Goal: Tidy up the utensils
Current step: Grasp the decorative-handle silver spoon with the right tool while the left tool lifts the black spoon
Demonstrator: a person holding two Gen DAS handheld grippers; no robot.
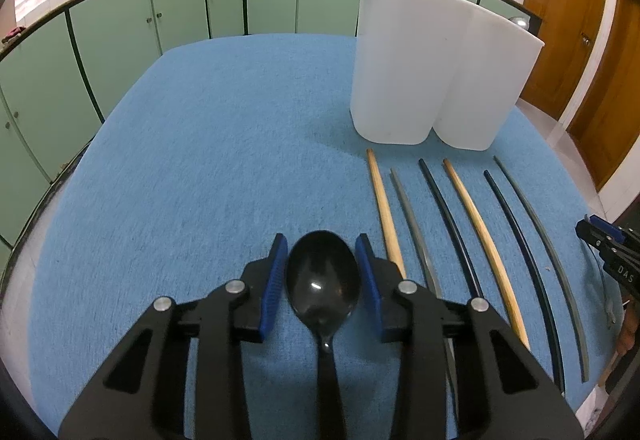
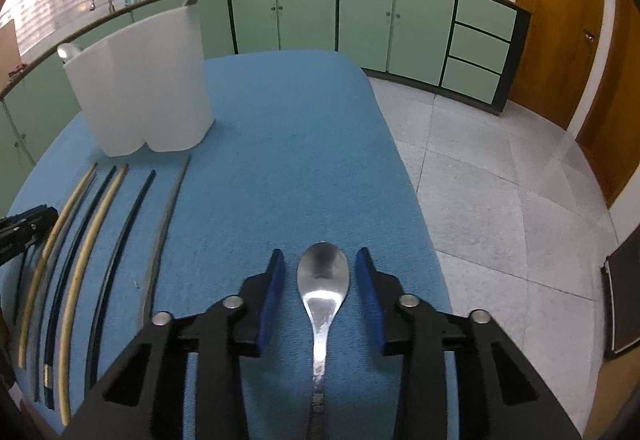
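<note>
Left gripper [image 1: 322, 272] and right gripper [image 2: 320, 280] each straddle 1 spoon.

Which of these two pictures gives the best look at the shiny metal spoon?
The right wrist view: the metal spoon lies in the middle of it on the blue cloth, bowl and handle both plain, between two blue fingers. The left wrist view does not show it; a black spoon lies there.

Green cabinets [image 2: 304, 11] line white-tiled walls; wooden doors [image 2: 560, 19], grey tiled floor [image 2: 500, 199].
</note>
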